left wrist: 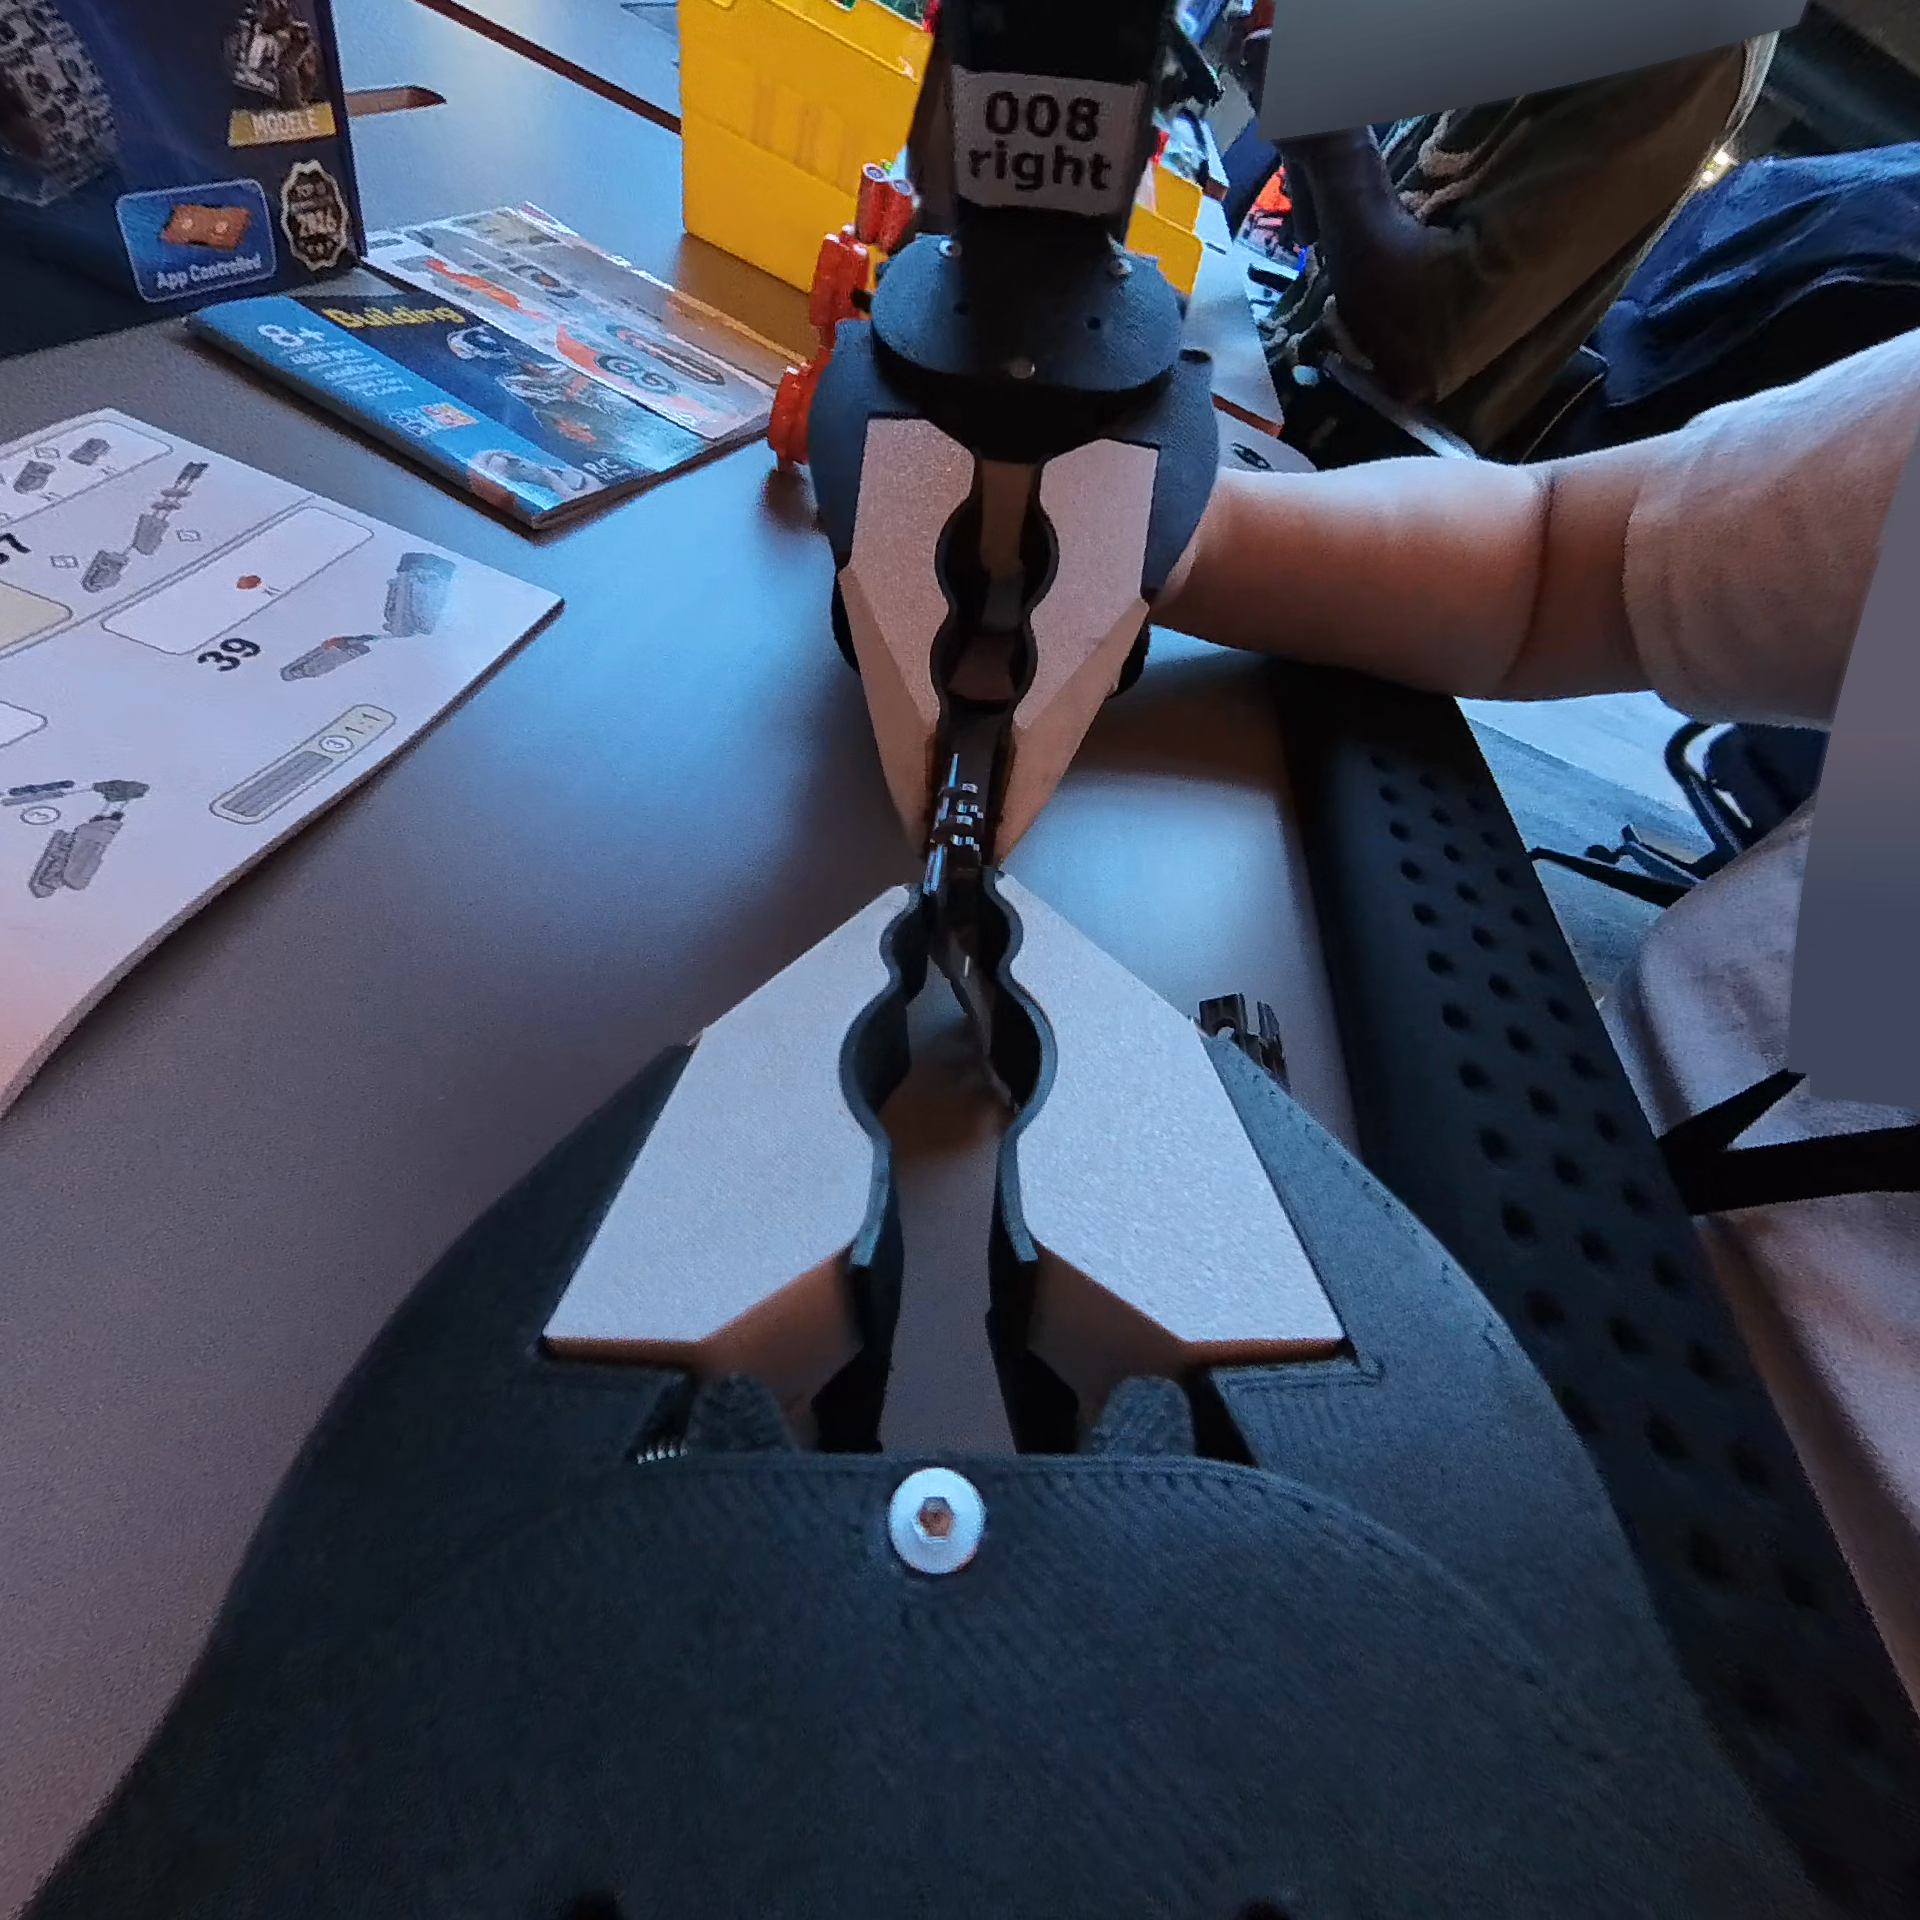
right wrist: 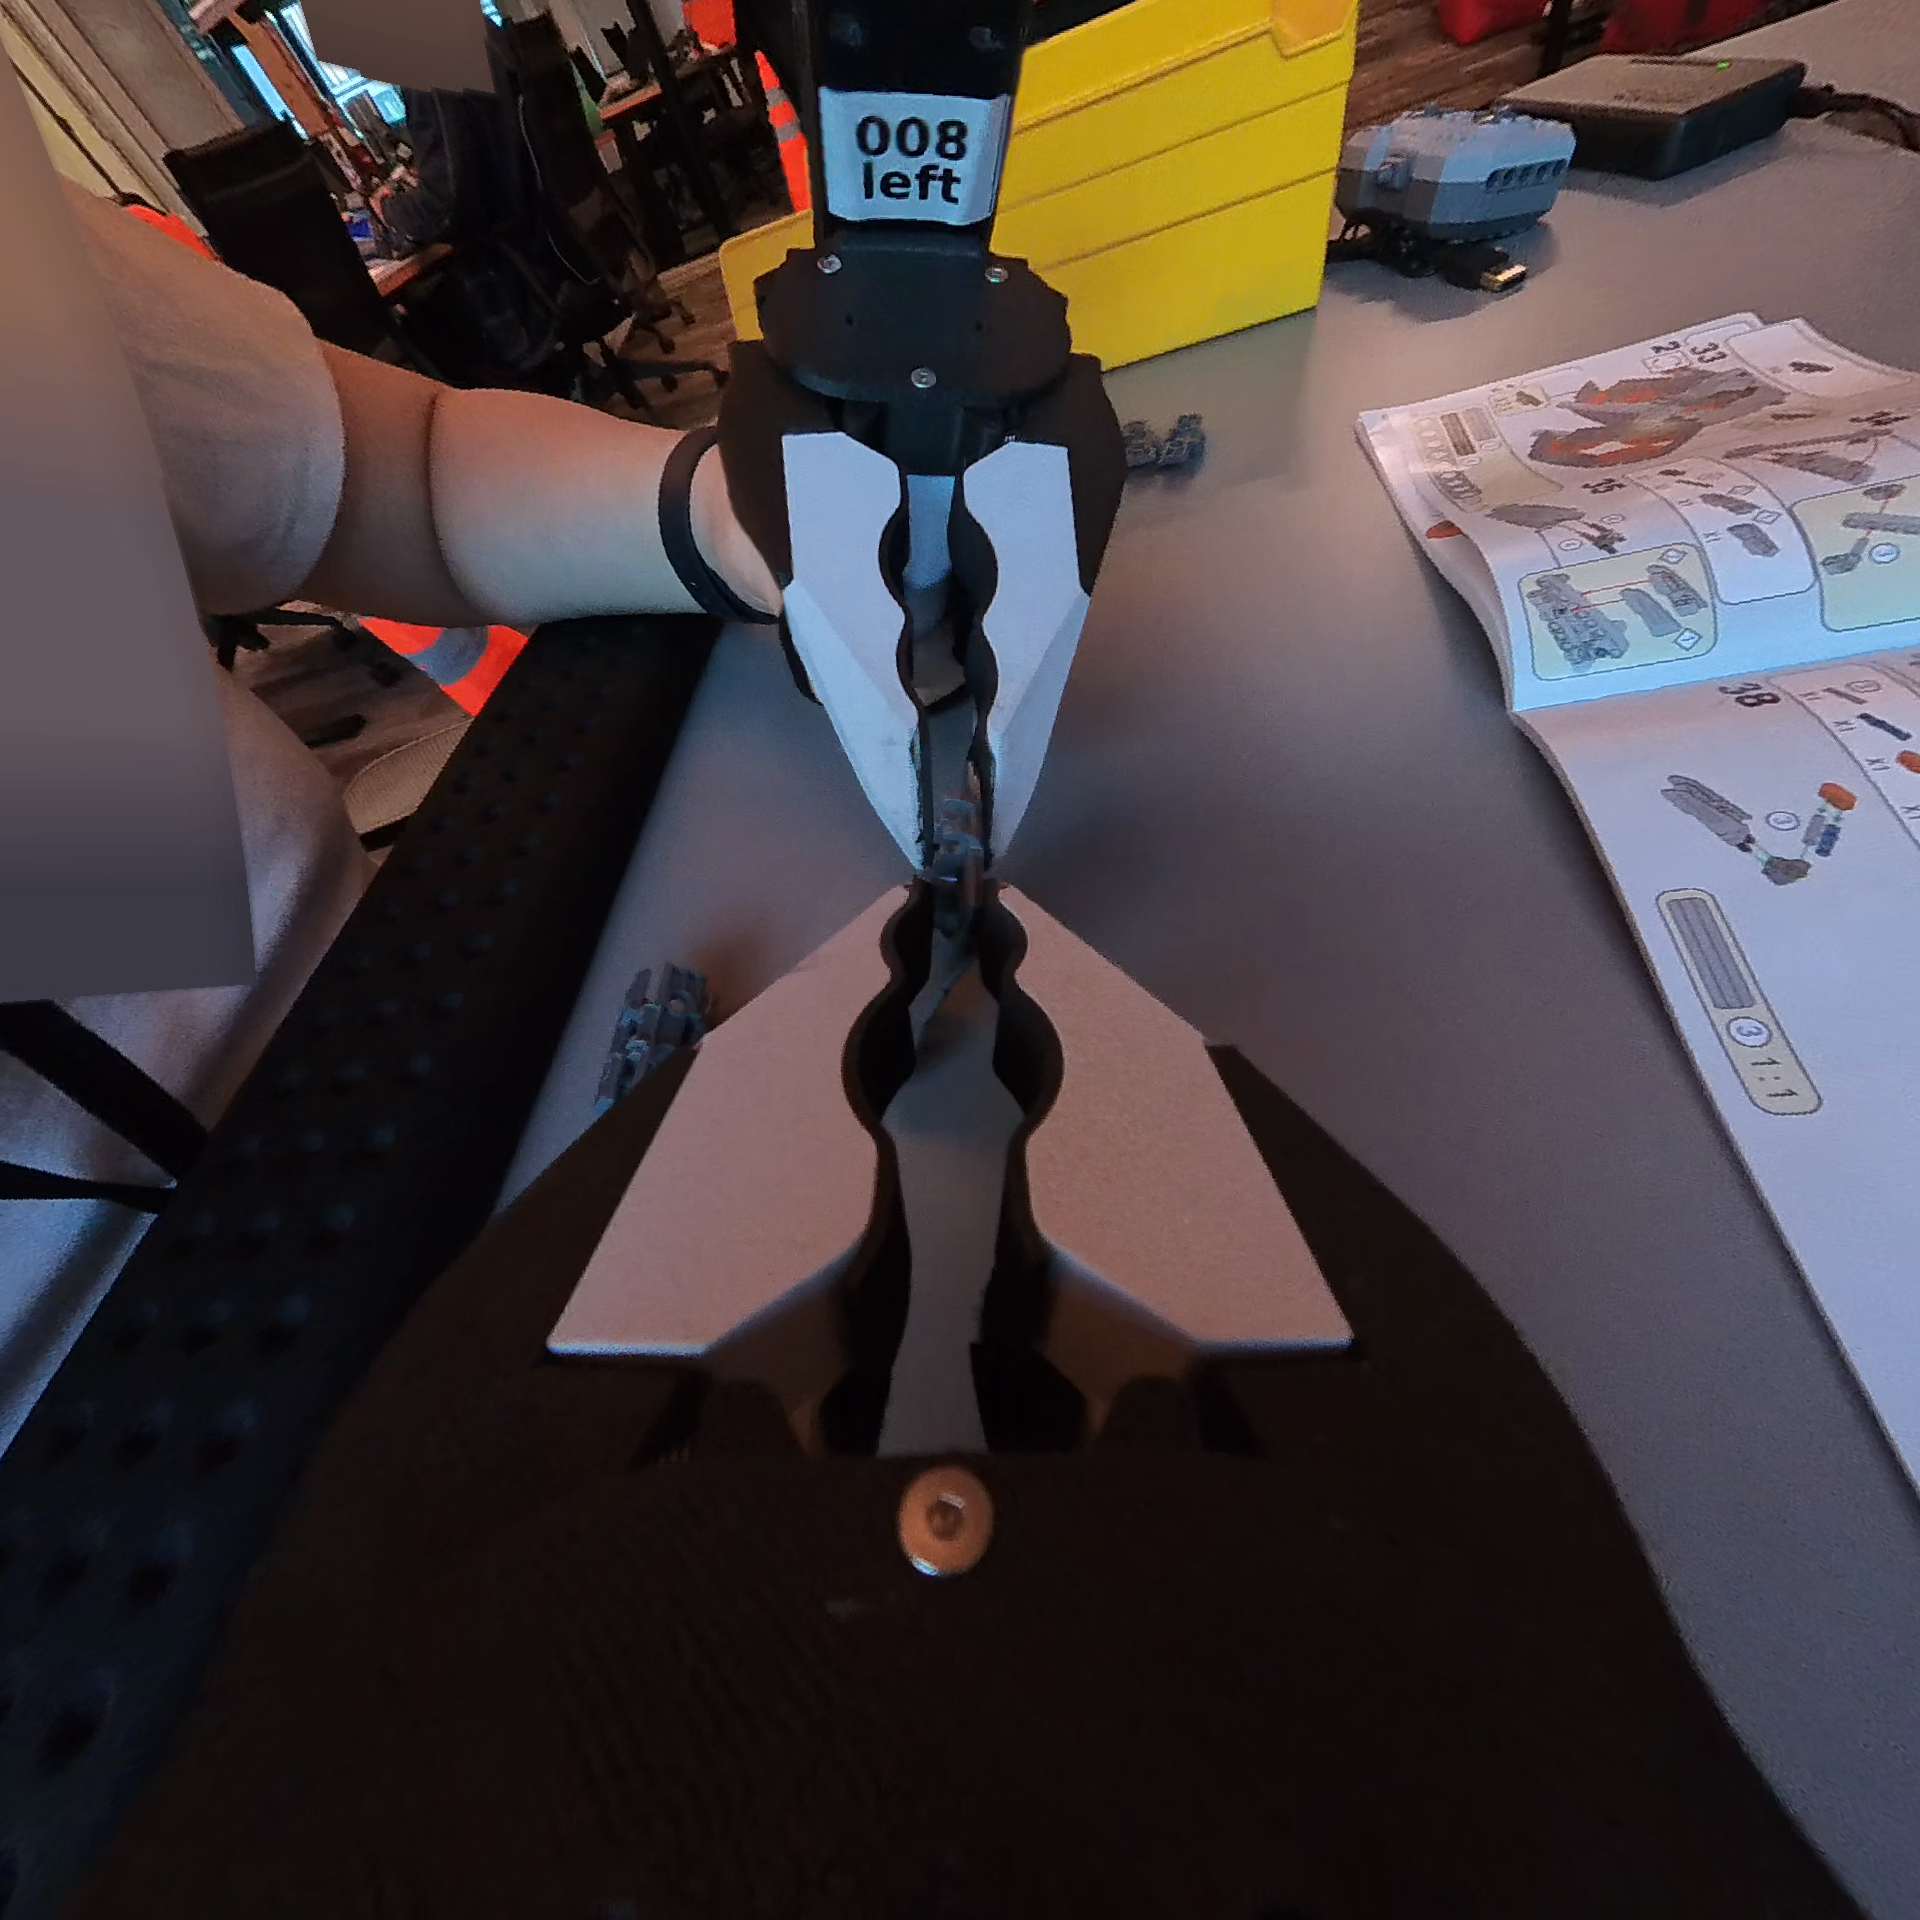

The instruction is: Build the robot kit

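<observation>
Left gripper: my left gripper (left wrist: 954, 894) is pinched on the near end of a slim dark-grey plastic building-toy rod assembly (left wrist: 961, 831), its pale wedge fingers (left wrist: 769, 1143) drawn close about it.
Right gripper: my right gripper (right wrist: 951, 888) faces it tip to tip, jaws pressed together on the opposite end of the same piece.
Key relation: the rod's long axis runs straight from one gripper to the other, held just above the counter; neither hand is nearer, each has an end.
Nearby parts: a small dark-grey studded building piece (right wrist: 655, 1023) lies on the counter just beside my right gripper's left finger; another small dark connector (left wrist: 1242, 1023) sits beside my left gripper's right finger.
Surface: a smooth matte grey counter (left wrist: 623, 883), with a black perforated strip (left wrist: 1507, 1039) along its edge.
Paper: an open white instruction booklet (right wrist: 1714, 831) lies flat to one side; a blue-covered booklet (left wrist: 457, 405) lies farther back.
Room: a bright yellow plastic bin (right wrist: 1174, 208) stands behind the grippers; a grey motorised toy block (right wrist: 1455, 166) sits beyond, with office chairs (right wrist: 582, 301) in a dim workspace.
</observation>
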